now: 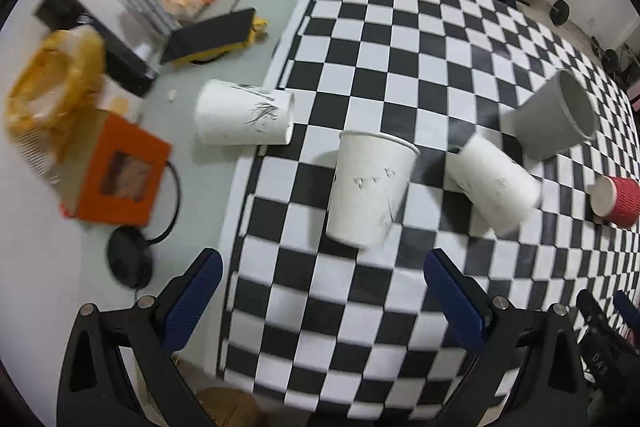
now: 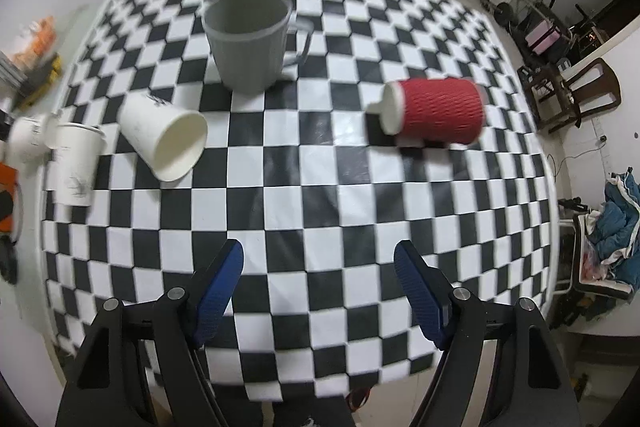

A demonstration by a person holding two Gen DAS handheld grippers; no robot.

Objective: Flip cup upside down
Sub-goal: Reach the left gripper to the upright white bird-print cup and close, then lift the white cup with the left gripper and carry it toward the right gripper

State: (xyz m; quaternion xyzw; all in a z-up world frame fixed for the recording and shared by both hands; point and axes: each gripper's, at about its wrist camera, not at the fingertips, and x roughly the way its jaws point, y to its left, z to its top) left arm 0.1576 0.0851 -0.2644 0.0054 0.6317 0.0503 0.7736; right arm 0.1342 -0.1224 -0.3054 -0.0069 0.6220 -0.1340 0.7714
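Several cups sit on a checkered tablecloth (image 1: 400, 287). In the left wrist view a white paper cup (image 1: 370, 187) stands upright straight ahead of my open, empty left gripper (image 1: 320, 267). Another white cup (image 1: 244, 119) lies on its side at the cloth's left edge, a third (image 1: 496, 183) lies on its side to the right. A grey mug (image 1: 552, 119) and a red ribbed cup (image 1: 614, 201) are further right. In the right wrist view my right gripper (image 2: 318, 259) is open and empty above the cloth (image 2: 320, 227). The grey mug (image 2: 250, 41) stands upright, the red cup (image 2: 434, 115) lies on its side, a white cup (image 2: 166, 139) lies with its mouth towards me.
Left of the cloth lie an orange box (image 1: 120, 179), a yellow bag (image 1: 56, 83), black boxes (image 1: 208, 35) and a black cable puck (image 1: 130, 259). A chair (image 2: 572, 95) and a heap of clothes (image 2: 612, 223) stand off the table's right side.
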